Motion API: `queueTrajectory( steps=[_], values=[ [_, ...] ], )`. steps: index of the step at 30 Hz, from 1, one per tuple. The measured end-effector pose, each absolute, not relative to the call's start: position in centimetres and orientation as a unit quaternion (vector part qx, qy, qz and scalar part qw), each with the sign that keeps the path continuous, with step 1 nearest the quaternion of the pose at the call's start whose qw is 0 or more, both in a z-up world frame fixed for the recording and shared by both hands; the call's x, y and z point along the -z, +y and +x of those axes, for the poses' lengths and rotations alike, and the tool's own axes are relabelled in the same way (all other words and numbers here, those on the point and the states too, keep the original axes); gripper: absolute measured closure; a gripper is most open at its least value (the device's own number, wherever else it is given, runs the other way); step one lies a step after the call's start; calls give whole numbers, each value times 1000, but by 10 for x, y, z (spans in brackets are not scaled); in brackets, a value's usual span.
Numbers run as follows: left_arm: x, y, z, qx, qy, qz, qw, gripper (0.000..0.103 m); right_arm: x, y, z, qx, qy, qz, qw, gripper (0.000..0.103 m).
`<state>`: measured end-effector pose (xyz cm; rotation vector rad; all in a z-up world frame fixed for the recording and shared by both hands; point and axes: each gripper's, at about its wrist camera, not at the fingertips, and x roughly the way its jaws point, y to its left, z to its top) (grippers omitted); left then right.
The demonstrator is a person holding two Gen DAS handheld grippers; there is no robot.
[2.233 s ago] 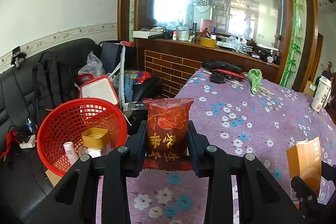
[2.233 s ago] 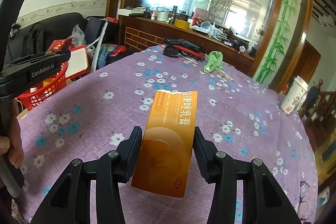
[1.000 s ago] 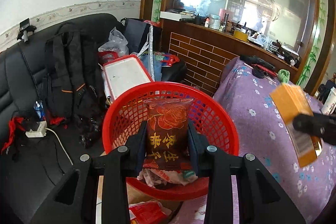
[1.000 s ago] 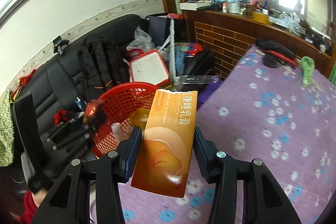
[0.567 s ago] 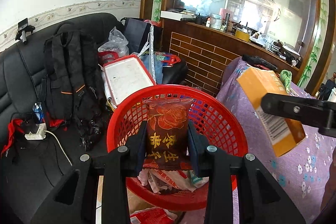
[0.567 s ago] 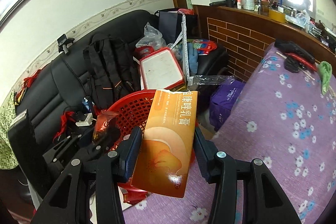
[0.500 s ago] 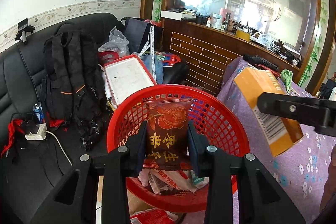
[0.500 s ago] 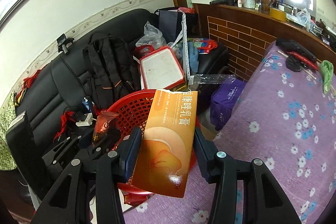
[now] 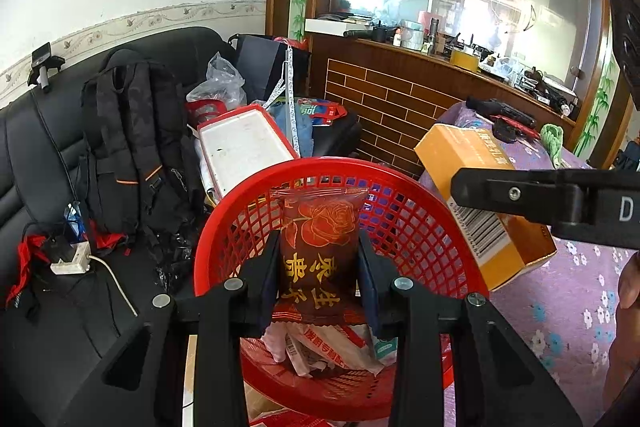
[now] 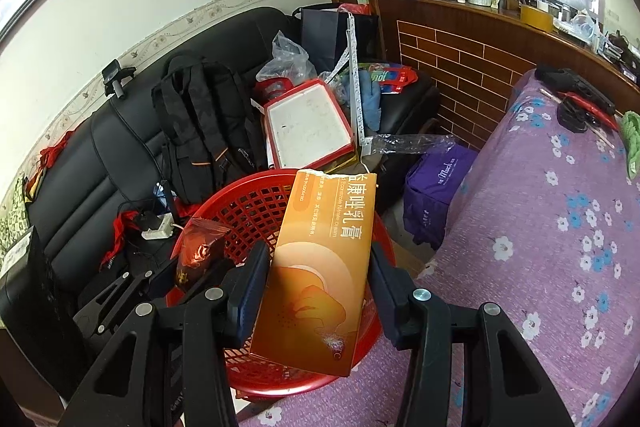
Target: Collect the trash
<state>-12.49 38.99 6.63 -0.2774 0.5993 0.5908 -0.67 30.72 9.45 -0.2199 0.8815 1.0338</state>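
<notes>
Left wrist view: the left gripper [image 9: 318, 267] hides much of the red basket [image 9: 424, 223], its fingers clamped on a dark red snack packet [image 9: 318, 247] held upright over crumpled wrappers [image 9: 328, 347] inside. The right gripper [image 10: 318, 291] pinches an orange box [image 10: 320, 267], tilted above the basket's rim beside the purple tablecloth [image 10: 560, 227]; the box's far flap looks torn.

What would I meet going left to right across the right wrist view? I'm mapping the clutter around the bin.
Black backpack → white tray with a red rim → purple bag on the floor → flowered purple tablecloth → green cloth at the right edge.
</notes>
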Motion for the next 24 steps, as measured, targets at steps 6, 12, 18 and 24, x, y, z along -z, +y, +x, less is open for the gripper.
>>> queueTrajectory(
  steps=[6, 12, 18, 24],
  values=[
    [-64, 388, -122, -291, 290, -130, 903, 69, -92, 309, -3, -480, 411, -97, 769, 48],
    [-69, 383, -124, -300, 279, -120, 904, 45, -98, 296, 2, -475, 410, -79, 775, 48],
    [-79, 372, -131, -311, 256, -113, 908, 13, -115, 259, -5, -456, 383, -67, 801, 34],
    [-86, 358, -134, -344, 252, -100, 899, 5, -121, 226, -23, -420, 353, -93, 831, 17]
  ],
)
